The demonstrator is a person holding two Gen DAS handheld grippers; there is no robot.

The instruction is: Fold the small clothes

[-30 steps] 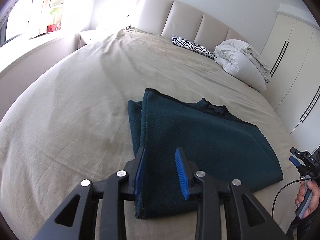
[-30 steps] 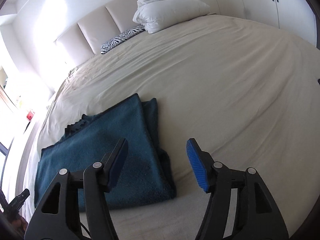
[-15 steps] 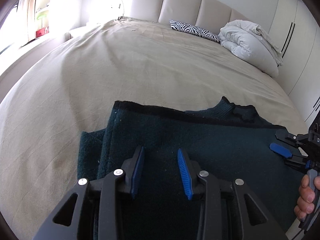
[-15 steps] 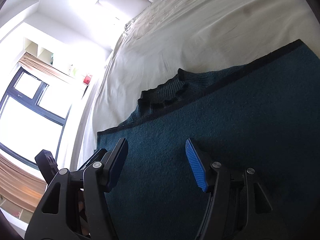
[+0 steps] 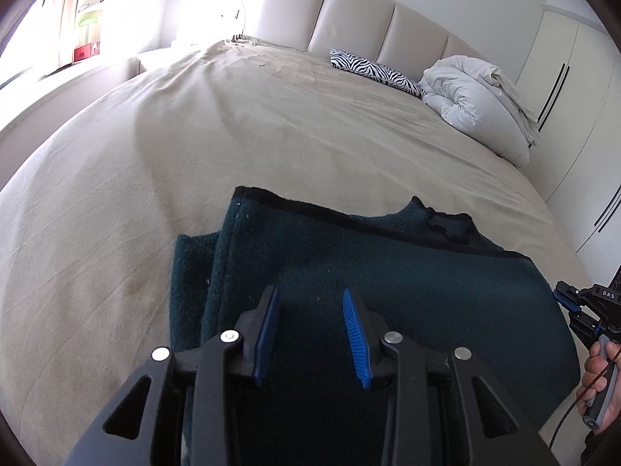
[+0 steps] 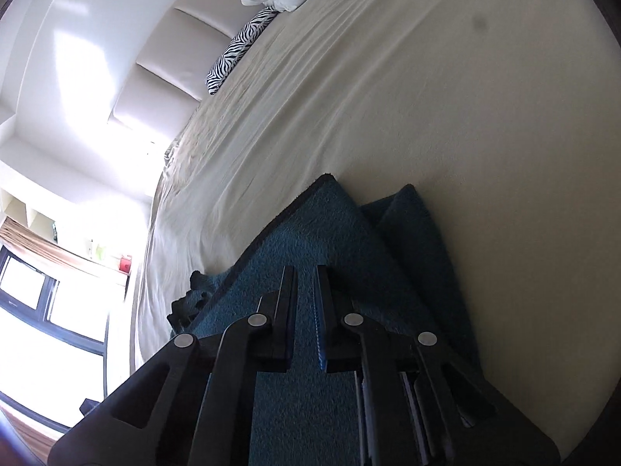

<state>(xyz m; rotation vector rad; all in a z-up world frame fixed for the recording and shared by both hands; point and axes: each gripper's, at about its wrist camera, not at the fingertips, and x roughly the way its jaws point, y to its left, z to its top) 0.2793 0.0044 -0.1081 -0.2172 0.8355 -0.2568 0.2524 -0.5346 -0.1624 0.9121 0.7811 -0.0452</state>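
A dark teal knit garment (image 5: 388,272) lies folded on the beige bed sheet (image 5: 194,136); its collar (image 5: 438,221) shows at the far edge. My left gripper (image 5: 310,303) hovers open over the garment's near left part. My right gripper (image 6: 306,275) has its jaws nearly closed over the garment (image 6: 310,233); whether cloth is pinched between them is hidden. In the left wrist view the right gripper (image 5: 574,303) shows at the garment's right edge, held by a hand.
A zebra-print pillow (image 5: 372,72) and a white bundled duvet (image 5: 477,105) lie near the padded headboard (image 5: 349,11). White wardrobe doors (image 5: 574,97) stand to the right. A window (image 6: 39,310) and sill lie left of the bed.
The right gripper's jaws have gone from wide open to nearly closed and its view has rolled and swung over the garment. The left gripper stayed open above the cloth, pulling back slightly.
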